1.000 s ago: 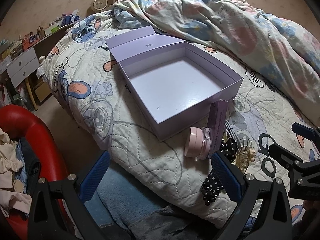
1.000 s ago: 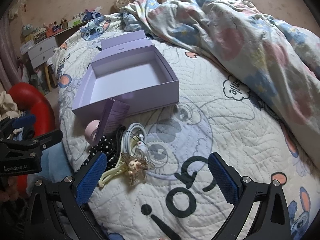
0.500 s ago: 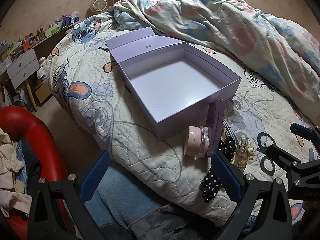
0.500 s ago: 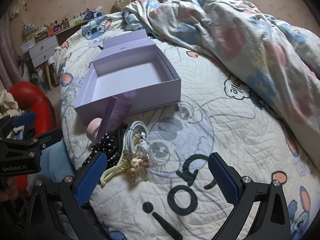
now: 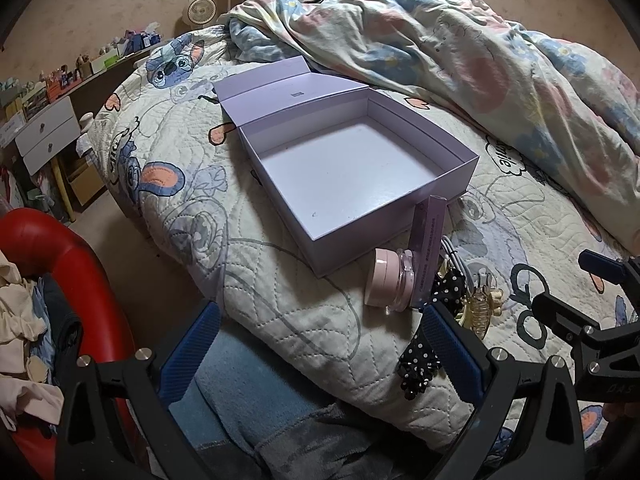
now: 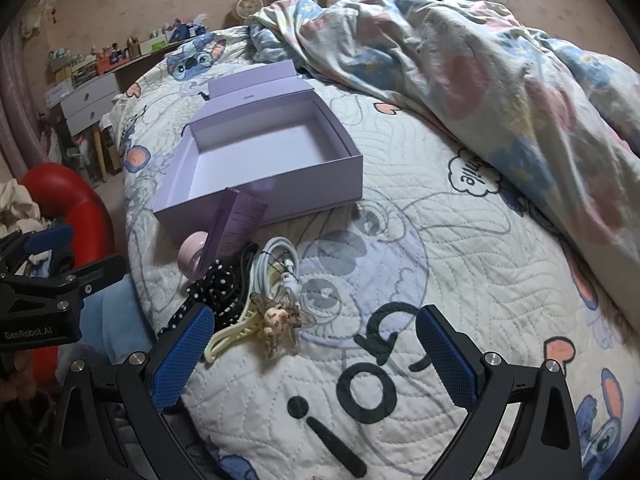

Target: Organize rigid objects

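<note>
An open lilac box sits on a quilted bed, with a pink jar, slim carton, white cable and hair clip heaped beside it; left gripper and right gripper hover spread wide, holding nothing

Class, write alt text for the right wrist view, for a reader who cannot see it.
An open, empty lilac box sits on a cartoon-print quilt, with a small pile just in front of it: a pink jar, a purple carton, a white cable, a polka-dot bow and a hair claw. The open right tool hovers near the pile, holding nothing.
</note>
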`<state>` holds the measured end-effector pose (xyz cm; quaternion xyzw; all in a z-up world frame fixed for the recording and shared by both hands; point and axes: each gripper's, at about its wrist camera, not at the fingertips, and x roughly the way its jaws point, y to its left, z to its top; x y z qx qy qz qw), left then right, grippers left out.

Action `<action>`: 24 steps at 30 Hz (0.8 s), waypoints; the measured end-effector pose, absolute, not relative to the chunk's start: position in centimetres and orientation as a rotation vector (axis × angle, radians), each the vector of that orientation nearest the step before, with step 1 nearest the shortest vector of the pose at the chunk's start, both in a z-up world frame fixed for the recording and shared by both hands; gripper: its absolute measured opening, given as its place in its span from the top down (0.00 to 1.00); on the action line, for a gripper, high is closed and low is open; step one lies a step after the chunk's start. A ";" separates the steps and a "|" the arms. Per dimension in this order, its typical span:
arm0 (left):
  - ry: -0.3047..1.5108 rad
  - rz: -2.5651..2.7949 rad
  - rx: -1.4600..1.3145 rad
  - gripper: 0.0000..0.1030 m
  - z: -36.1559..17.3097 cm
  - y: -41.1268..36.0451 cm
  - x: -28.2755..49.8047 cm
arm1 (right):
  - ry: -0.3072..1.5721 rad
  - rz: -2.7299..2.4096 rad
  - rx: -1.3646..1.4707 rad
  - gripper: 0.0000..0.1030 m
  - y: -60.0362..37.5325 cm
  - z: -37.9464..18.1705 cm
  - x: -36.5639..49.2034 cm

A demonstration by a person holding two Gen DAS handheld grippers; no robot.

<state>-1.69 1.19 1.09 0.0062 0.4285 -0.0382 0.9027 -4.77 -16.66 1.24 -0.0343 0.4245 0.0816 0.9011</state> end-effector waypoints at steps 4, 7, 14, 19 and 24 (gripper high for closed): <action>0.888 -0.081 0.011 0.00 1.0 1.2 -1.8 | 0.878 0.173 -0.069 0.01 -16.8 1.1 -4.9; 0.891 -0.086 0.009 0.00 0.8 1.1 -2.0 | 0.879 0.174 -0.069 0.01 -16.8 1.0 -5.0; 0.909 -0.119 -0.001 0.00 0.1 0.7 -2.5 | 0.901 0.180 -0.062 0.04 -17.0 0.1 -5.3; 0.922 -0.136 -0.004 0.00 -0.6 0.4 -2.6 | 0.915 0.194 -0.050 0.06 -17.2 -0.7 -5.4; 0.939 -0.159 -0.009 0.00 -1.4 0.2 -2.7 | 0.933 0.218 -0.044 0.11 -17.1 -1.7 -5.3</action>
